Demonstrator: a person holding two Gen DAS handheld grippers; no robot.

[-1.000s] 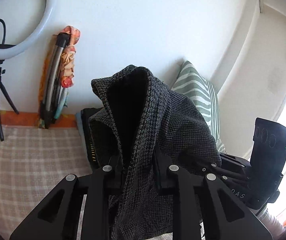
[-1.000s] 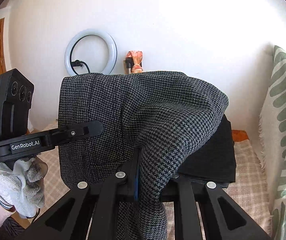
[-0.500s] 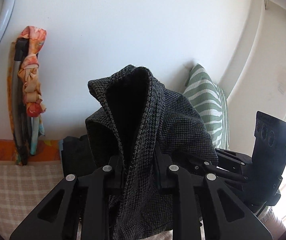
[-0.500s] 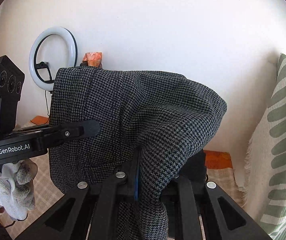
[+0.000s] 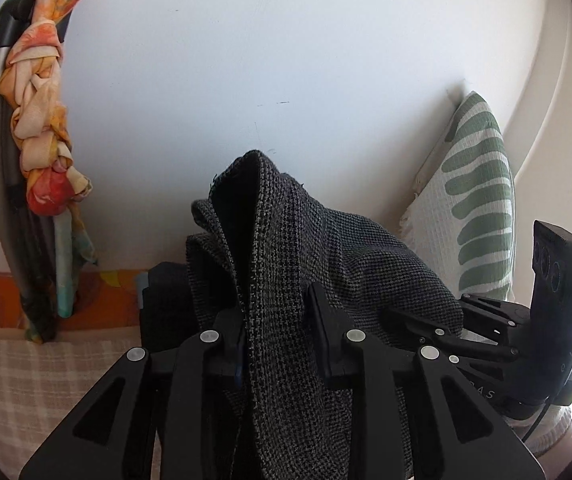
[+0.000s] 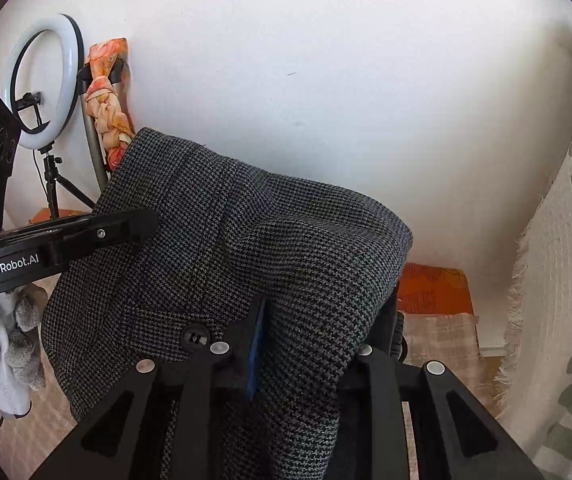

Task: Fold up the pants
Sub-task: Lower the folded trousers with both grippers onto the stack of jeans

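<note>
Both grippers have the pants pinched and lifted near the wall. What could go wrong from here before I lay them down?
1. The pants hang bunched between the left gripper and right gripper, so they may land creased rather than flat.
2. Each gripper pinches only a narrow fold; a sideways tug could pull the fabric free.
3. The dark folded stack lies right behind the pants, and the striped pillow stands close; a swing forward might disturb either.

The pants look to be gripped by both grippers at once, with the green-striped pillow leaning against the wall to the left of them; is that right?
Not quite: the green-striped pillow stands to the right of the pants, as both wrist views show. The left gripper and right gripper do both grip the fabric.
</note>
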